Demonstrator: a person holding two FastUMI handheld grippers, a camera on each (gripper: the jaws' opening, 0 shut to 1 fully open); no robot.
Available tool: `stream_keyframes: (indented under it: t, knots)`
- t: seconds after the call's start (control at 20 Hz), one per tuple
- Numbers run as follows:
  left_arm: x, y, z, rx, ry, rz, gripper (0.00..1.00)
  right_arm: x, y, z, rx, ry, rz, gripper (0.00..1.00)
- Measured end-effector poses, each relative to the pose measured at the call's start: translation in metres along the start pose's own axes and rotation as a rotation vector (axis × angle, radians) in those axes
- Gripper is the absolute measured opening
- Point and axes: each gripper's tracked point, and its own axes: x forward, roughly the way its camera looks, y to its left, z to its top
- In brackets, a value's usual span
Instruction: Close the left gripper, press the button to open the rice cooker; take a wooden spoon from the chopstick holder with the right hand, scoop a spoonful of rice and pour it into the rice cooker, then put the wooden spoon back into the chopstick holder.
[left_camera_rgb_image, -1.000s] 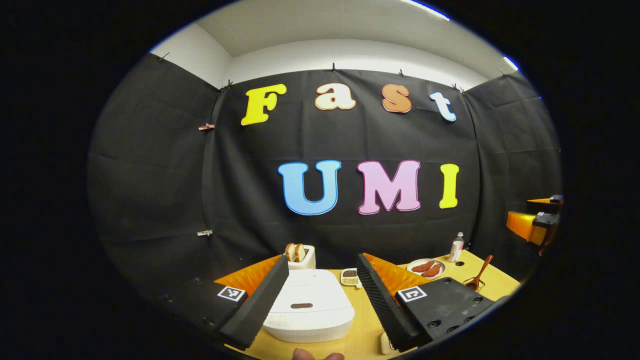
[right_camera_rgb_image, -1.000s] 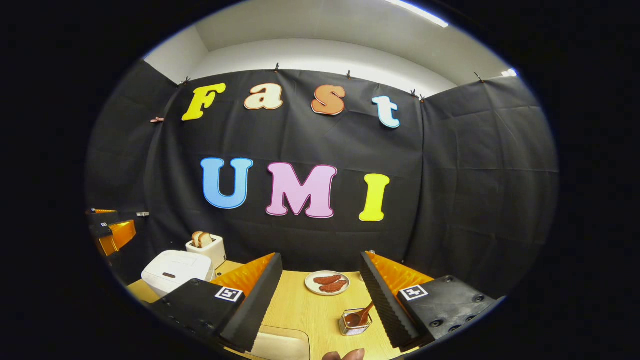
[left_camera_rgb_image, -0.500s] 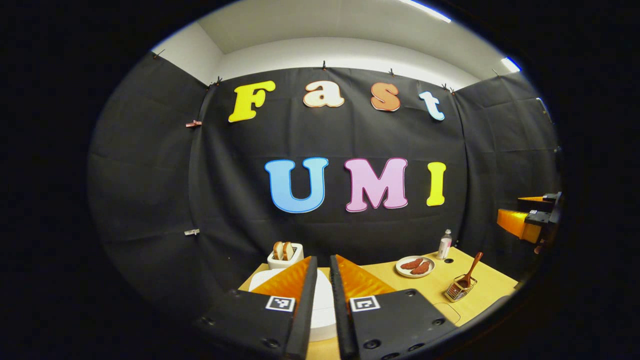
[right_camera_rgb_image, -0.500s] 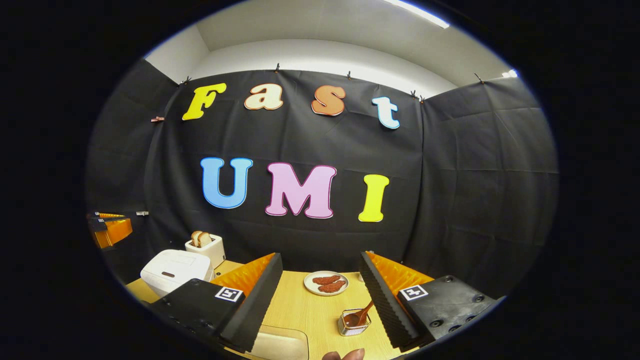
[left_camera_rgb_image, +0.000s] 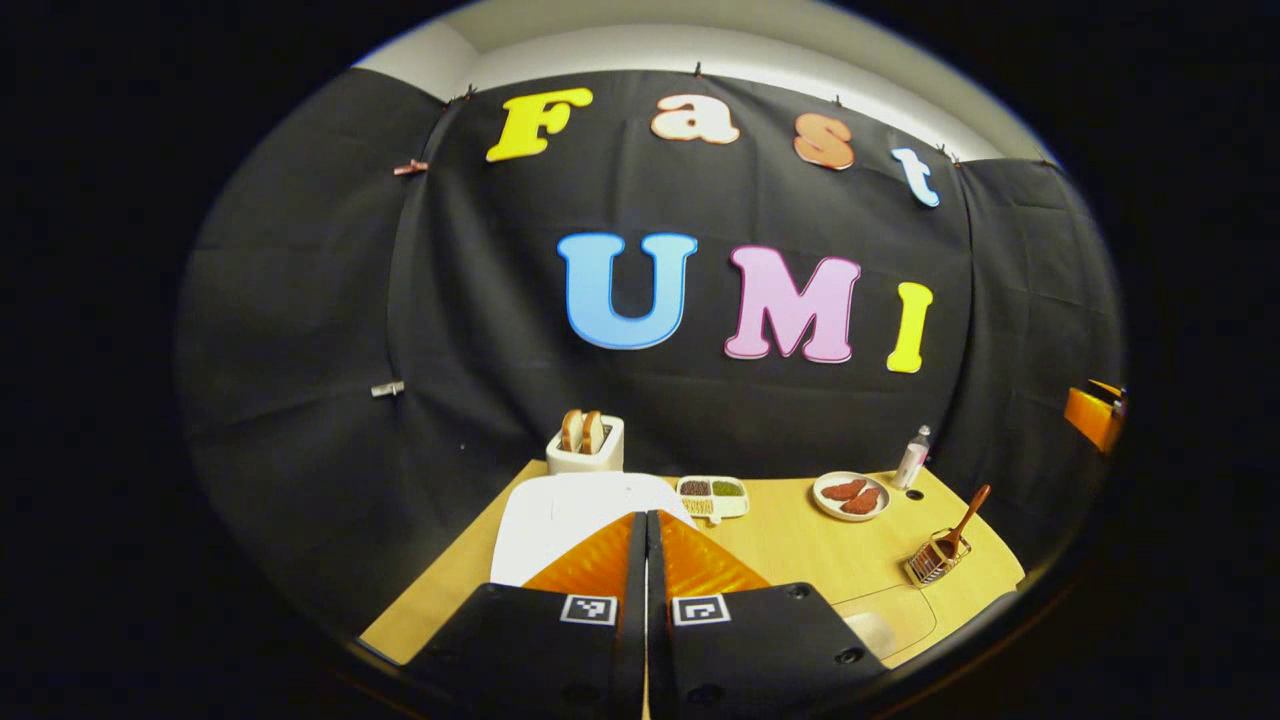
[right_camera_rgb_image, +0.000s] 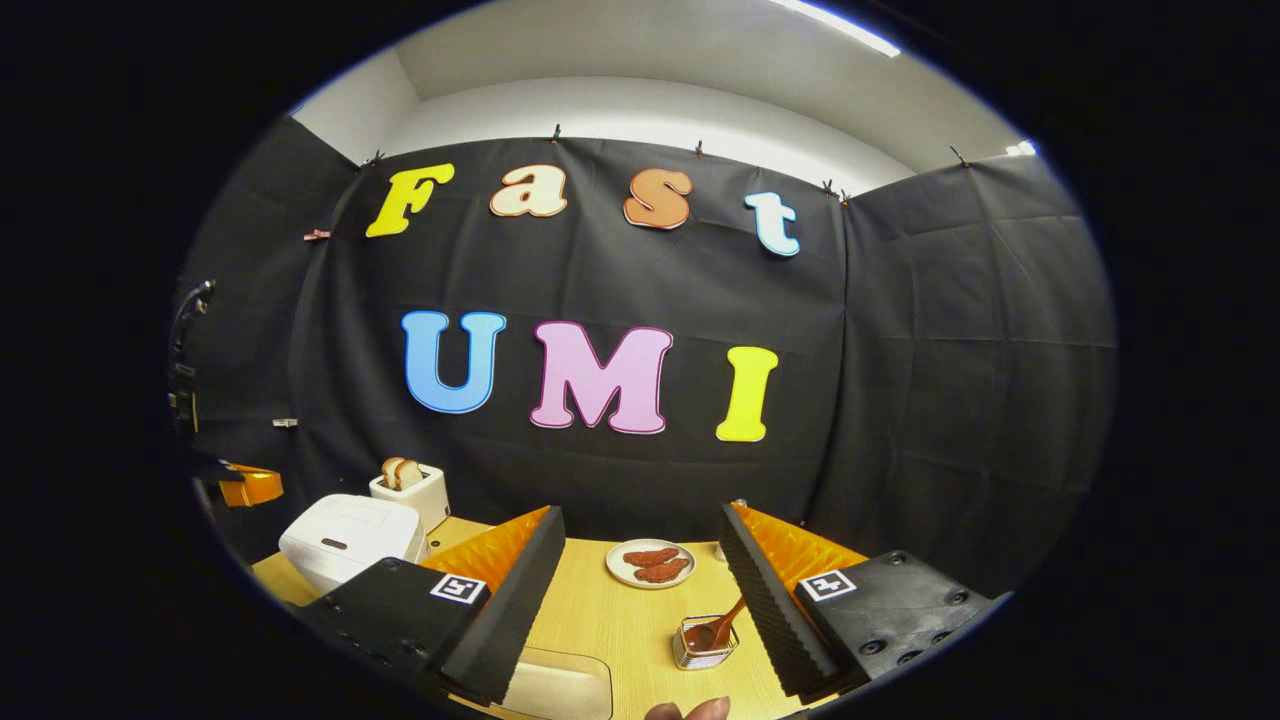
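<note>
Fingers of your left gripper (left_camera_rgb_image: 645, 545) are pressed together with nothing between them, poised above the near edge of the white rice cooker (left_camera_rgb_image: 560, 510). Fingers of your right gripper (right_camera_rgb_image: 640, 570) stand wide apart and empty, above the worktop (right_camera_rgb_image: 600, 610).

The step in hand, as judged, is the button press. The lid is down. In the right gripper view the cooker (right_camera_rgb_image: 345, 535) shows a dark oblong button (right_camera_rgb_image: 336, 545) on the front of its lid. In the left gripper view the joined fingers cover that spot, so you cannot confirm the aim from there. Bring the joined tips straight down on the button, squarely, and press with a short firm push. Keep the fingers together throughout. An off-centre push would likely slide over the smooth lid or nudge the cooker.

The wooden spoon (left_camera_rgb_image: 962, 522) stands tilted in the wire chopstick holder (left_camera_rgb_image: 930, 563), well to the right of the cooker and untouched. A divided dish of grains (left_camera_rgb_image: 712, 492) sits just beyond the cooker.

The worktop is pale wood. It also carries a toaster with bread (left_camera_rgb_image: 585, 443), a plate of food (left_camera_rgb_image: 850, 495) and a small bottle (left_camera_rgb_image: 912, 458). Black cloth walls enclose the booth on three sides.
</note>
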Motion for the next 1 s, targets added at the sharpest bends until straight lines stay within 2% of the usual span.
stream_keyframes:
  t: [0.3,0.6,0.7,0.75,1.0]
  knots:
    - [0.056,0.016,-0.049,-0.083,0.15,-0.055,0.06,-0.002,-0.012,-0.004,-0.021,0.011,-0.023,0.98]
    - [0.088,0.032,-0.088,-0.09,0.277,-0.078,0.06,-0.004,-0.028,-0.01,-0.023,0.022,-0.06,0.98]
    - [0.095,0.033,-0.096,-0.085,0.299,-0.075,0.09,-0.004,-0.034,-0.013,-0.023,0.028,-0.072,0.98]
    - [0.096,0.034,-0.099,-0.073,0.305,-0.072,0.06,-0.004,-0.036,-0.015,-0.021,0.033,-0.077,0.98]
    - [0.104,0.032,-0.099,-0.01,0.315,-0.079,0.06,-0.001,-0.043,-0.021,-0.017,0.052,-0.092,0.98]
